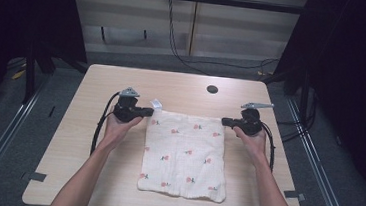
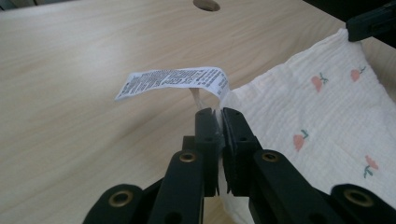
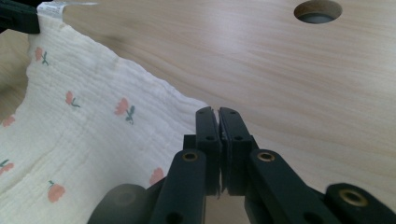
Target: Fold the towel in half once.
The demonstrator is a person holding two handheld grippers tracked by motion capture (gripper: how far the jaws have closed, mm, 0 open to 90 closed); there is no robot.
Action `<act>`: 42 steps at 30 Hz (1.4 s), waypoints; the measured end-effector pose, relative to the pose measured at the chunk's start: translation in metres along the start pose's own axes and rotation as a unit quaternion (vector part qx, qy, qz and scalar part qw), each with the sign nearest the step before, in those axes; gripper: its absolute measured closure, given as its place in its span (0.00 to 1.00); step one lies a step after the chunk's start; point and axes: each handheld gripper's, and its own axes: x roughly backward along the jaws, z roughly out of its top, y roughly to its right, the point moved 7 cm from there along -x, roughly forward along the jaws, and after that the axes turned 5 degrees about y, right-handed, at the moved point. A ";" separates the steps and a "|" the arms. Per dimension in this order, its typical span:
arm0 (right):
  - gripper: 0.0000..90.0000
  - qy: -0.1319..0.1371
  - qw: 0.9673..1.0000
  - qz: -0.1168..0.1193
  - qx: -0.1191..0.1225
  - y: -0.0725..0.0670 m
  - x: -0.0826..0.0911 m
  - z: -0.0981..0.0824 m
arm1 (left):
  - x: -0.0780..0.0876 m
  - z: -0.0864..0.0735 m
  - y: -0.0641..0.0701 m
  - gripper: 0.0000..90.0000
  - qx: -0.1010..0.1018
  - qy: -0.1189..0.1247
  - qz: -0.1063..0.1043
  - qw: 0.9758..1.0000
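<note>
A cream cloth (image 1: pixel 185 153) printed with small pink flowers lies spread on the wooden table, its far edge lifted. My left gripper (image 1: pixel 150 112) is shut on the cloth's far left corner; the left gripper view has the jaws (image 2: pixel 218 116) pinching the cloth (image 2: pixel 322 112) just under a white care label (image 2: pixel 173 81). Over at the far right corner, my right gripper (image 1: pixel 225 121) is shut on the fabric, and the right gripper view has its jaws (image 3: pixel 218 114) clamped on the cloth (image 3: pixel 93 130) edge. The other gripper's black tip (image 3: pixel 18 18) holds the opposite corner.
The light wooden table (image 1: pixel 97 80) has a round cable hole (image 1: pixel 212 89) at its far middle. Black cables trail from both grippers along the forearms. Dark floor and metal rails surround the table.
</note>
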 end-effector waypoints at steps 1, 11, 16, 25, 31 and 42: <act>0.97 0.000 1.000 0.000 0.000 0.000 0.000 0.000 | 0.000 0.000 0.000 0.95 0.000 0.000 0.000 1.000; 0.97 0.035 0.999 -0.013 -0.014 0.005 0.012 0.022 | 0.008 0.026 0.005 0.95 -0.003 0.024 0.006 1.000; 0.97 0.047 0.999 -0.009 -0.004 0.003 0.016 0.030 | 0.015 0.037 0.008 0.95 -0.004 0.046 0.005 0.999; 0.97 0.069 0.998 0.008 0.006 -0.007 0.039 0.028 | 0.026 0.034 0.023 0.95 -0.026 0.057 -0.005 0.998; 0.97 0.082 0.996 0.033 0.008 -0.022 0.053 0.029 | 0.036 0.029 0.036 0.95 -0.044 0.061 -0.020 0.997; 0.97 0.084 0.995 0.052 0.003 -0.039 0.071 0.014 | 0.054 0.015 0.054 0.95 -0.053 0.070 -0.035 0.996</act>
